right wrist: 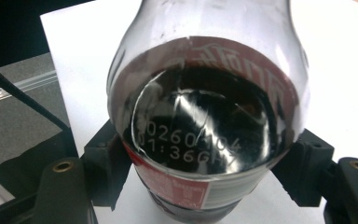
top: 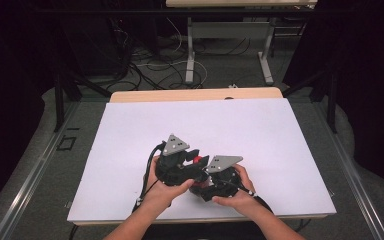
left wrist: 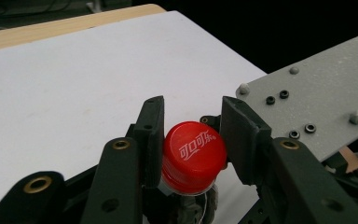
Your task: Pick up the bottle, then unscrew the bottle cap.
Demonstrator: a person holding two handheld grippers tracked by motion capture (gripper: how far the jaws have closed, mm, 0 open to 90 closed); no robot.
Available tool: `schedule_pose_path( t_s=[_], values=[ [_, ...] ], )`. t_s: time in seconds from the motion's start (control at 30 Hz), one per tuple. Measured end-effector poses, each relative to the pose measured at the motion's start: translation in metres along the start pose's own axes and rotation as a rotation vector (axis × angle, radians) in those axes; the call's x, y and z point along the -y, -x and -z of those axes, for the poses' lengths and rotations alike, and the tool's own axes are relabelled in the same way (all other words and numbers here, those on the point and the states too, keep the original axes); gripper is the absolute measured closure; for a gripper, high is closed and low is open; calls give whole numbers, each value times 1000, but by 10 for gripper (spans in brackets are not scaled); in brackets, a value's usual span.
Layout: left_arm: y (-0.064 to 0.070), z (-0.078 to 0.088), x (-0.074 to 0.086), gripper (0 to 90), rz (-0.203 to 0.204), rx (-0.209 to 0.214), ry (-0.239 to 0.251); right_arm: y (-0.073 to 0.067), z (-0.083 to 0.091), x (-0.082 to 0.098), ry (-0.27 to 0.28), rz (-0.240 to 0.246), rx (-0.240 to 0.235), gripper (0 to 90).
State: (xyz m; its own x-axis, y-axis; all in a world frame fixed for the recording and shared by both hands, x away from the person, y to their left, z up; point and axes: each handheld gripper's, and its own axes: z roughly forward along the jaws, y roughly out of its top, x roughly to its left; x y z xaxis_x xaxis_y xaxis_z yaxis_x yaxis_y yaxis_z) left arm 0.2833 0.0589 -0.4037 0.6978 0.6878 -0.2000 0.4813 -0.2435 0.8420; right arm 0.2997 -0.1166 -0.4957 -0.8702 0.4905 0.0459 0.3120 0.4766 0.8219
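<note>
Left gripper (left wrist: pixel 193 140) jaws around red bottle cap (left wrist: pixel 194 156), left pad touching, right pad barely apart. Right gripper (right wrist: pixel 205 158) jaws clenched on cola bottle (right wrist: pixel 205 116) body.

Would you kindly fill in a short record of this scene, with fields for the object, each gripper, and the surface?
object: clear plastic cola bottle with dark drink, red label and red screw cap
cap: on the bottle neck, white lettering on top
left gripper: jaws either side of the cap; left jaw touches it, a slight gap shows at the right jaw
right gripper: shut on the bottle body, at the label
surface: white tabletop with pale wooden edge
hands: close together near the table's front edge
</note>
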Motion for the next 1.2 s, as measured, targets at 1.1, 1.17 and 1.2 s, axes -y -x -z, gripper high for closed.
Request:
schedule_pose_path(
  t_s=[1.1, 1.17, 1.2],
  values=[
    [-46, 8, -3, 426, -189, 411, -105, -4, -2, 1, -6, 53, -98, 286],
    [-45, 6, -3, 438, -197, 412, -113, -5, -2, 1, -11, 54, -102, 286],
    [-45, 6, -3, 439, -206, 416, -115, -5, -3, 1, -5, 61, -99, 286]
  ],
)
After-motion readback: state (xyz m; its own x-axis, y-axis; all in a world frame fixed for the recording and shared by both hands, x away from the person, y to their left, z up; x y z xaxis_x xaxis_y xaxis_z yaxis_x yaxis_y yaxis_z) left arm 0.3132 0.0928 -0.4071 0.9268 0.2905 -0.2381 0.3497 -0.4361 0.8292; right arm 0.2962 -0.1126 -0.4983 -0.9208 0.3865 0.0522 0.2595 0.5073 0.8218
